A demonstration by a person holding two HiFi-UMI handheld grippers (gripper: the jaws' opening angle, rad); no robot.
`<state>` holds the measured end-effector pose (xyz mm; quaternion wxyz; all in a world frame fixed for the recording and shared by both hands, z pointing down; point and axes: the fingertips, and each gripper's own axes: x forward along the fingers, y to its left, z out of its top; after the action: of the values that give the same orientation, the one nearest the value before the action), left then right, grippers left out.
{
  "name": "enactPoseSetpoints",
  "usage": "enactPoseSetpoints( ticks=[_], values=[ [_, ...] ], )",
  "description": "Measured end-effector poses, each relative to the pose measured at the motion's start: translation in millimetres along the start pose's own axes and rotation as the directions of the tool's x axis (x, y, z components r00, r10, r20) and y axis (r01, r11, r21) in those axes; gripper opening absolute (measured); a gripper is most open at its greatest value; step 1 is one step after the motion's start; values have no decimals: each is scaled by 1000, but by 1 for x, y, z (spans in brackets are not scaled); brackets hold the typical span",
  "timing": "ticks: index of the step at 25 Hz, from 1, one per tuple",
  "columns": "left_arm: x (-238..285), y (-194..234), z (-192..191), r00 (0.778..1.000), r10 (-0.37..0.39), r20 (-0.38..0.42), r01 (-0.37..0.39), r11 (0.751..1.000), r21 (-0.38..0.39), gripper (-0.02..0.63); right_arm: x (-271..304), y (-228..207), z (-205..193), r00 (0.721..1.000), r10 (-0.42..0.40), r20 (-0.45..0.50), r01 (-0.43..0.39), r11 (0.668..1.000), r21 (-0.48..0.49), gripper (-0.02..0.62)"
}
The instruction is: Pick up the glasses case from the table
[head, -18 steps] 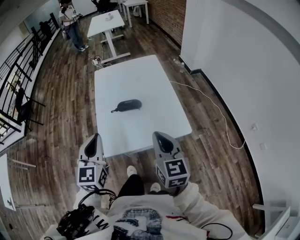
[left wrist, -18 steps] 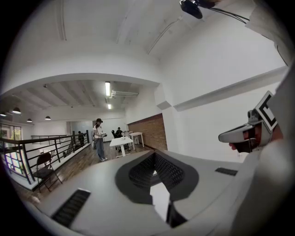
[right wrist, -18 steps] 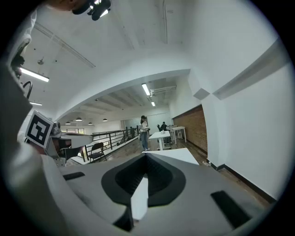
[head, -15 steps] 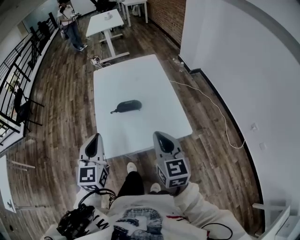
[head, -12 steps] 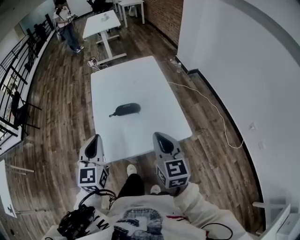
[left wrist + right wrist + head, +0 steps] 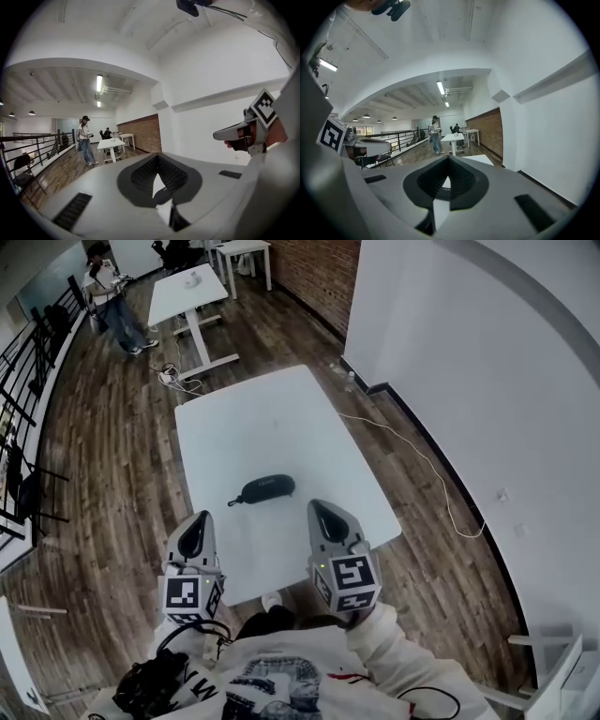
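A dark oval glasses case point(image 6: 265, 488) with a small strap on its left end lies on the white table point(image 6: 272, 418), toward its near edge. Both grippers hover over that near edge, short of the case. My left gripper point(image 6: 197, 524) is to the case's near left and my right gripper point(image 6: 322, 514) to its near right. Both point forward, almost level, with nothing between the jaws. In the left gripper view the left gripper point(image 6: 157, 159) has its pads together; the right gripper point(image 6: 448, 159) looks the same in its own view. Neither gripper view shows the case.
A second white table point(image 6: 187, 292) stands farther back with a person point(image 6: 111, 298) beside it. A light cable point(image 6: 422, 465) runs over the wood floor right of the table, along the white wall point(image 6: 487, 381). A black railing point(image 6: 23, 362) lines the left.
The person has stepped up to the table, so the case now lies closer in front of the grippers. Both grippers kept their pose and stayed shut.
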<state>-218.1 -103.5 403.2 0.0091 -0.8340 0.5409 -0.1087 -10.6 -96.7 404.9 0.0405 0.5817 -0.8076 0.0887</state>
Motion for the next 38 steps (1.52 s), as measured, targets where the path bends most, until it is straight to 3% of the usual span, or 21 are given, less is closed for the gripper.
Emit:
enactPoseSetpoints(
  ticks=[3,6,13,20,25,28,31,32,33,34,35,36,38],
  values=[
    [13,17,-1,999,-40,26,39,999,18,12,19,5,3,999,-37,5,37,999,14,5],
    [25,30,-5,999,-53,-1,53,999,1,11,31,9,2,999,-50,-12,51,998,22,5],
    [56,19,-14,994,-105,-37,105,994,-5,11,43,-18,-3,995,-90,-45,91,996,21,5],
    [82,6,-23,988,-128,-83,131,991,21,11,53,-35,-15,995,-71,-76,74,997,37,5],
    [105,-7,-32,971,-169,-168,186,978,91,11,54,-48,-20,994,-70,-83,76,995,72,5],
    [122,-19,-48,945,-220,-242,254,960,117,21,54,-57,-22,993,-79,-87,86,993,76,5],
    [139,-27,-69,909,-273,-315,312,947,82,80,51,-64,-22,992,-93,-84,100,992,80,5],
    [145,-31,-73,902,-284,-325,327,941,85,131,50,-66,-22,992,-99,-84,106,991,82,5],
    [153,-35,-77,898,-291,-329,339,936,97,187,48,-69,-23,991,-106,-87,113,990,85,5],
    [161,-40,-82,894,-297,-335,352,929,116,350,45,-73,-24,989,-114,-91,122,989,88,5],
    [168,-46,-90,882,-307,-358,375,917,138,403,43,-78,-26,988,-122,-95,130,987,90,5],
    [174,-53,-102,860,-320,-399,407,900,157,466,41,-82,-28,987,-130,-100,139,986,92,5],
    [185,-66,-132,796,-339,-501,482,857,185,505,38,-92,-31,983,-149,-109,159,983,94,5]
  ],
)
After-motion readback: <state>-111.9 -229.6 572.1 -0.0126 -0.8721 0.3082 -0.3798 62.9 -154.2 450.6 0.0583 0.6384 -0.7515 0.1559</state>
